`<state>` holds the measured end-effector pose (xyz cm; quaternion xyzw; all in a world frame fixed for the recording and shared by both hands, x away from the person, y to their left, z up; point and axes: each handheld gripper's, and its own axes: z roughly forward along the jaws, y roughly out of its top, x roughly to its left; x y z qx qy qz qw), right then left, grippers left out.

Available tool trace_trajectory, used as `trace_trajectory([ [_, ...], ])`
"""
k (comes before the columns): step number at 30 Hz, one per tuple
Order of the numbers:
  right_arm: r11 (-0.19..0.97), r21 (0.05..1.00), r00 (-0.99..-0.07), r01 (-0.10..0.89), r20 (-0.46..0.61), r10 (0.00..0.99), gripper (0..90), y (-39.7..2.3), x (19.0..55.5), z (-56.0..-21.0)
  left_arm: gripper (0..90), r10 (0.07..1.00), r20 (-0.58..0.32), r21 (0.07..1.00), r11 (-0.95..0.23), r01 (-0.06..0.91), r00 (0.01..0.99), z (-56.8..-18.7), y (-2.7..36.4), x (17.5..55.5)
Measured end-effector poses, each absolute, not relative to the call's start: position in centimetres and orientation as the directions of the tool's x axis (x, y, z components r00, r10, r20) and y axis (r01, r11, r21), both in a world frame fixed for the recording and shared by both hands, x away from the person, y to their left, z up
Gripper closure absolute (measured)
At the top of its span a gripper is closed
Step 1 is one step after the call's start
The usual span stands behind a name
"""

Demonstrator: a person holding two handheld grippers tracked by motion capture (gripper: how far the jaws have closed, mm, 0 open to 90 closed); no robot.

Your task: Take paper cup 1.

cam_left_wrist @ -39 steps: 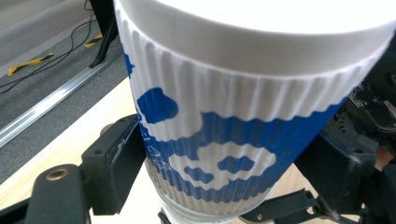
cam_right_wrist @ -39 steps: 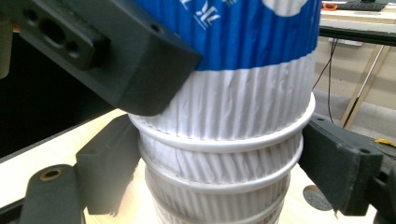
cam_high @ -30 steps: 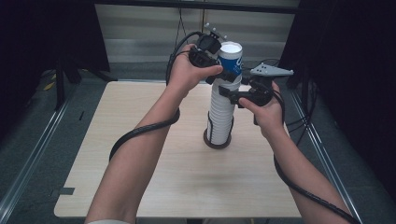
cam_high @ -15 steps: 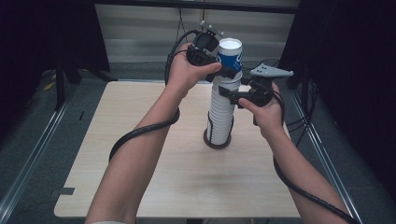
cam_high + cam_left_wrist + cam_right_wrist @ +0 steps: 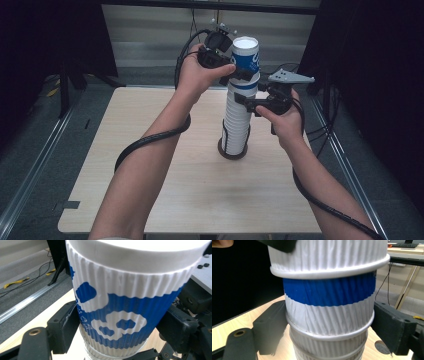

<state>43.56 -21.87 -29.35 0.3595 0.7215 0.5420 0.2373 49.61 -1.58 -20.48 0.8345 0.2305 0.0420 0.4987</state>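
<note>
A tall stack of ribbed white paper cups (image 5: 237, 125) stands upright on a dark round base (image 5: 223, 150) at the middle of the table. Its top cup (image 5: 246, 56) is white with a blue pattern (image 5: 120, 305). My left gripper (image 5: 241, 73) reaches in from the left, and its jaws press on both sides of that top cup (image 5: 117, 340). Just below it, my right gripper (image 5: 248, 103) comes from the right, shut on the stack (image 5: 329, 315) under a blue band, with a pad against each side.
The light wooden table (image 5: 150, 190) has rounded corners, and its near edge lies at the bottom of the high view. Black cables trail from both grippers along the forearms. Metal floor rails (image 5: 30, 175) run on both sides, and dark curtains hang beyond them.
</note>
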Motion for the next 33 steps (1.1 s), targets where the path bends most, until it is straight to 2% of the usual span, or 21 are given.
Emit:
trace_trajectory([
  [33,0.141,0.956,-0.63,0.257,0.055,0.775,15.9,-21.9,43.5,-29.7,22.7,0.425,-0.188,0.89,-0.307,0.336,0.886,-18.5,-0.1,49.3],
])
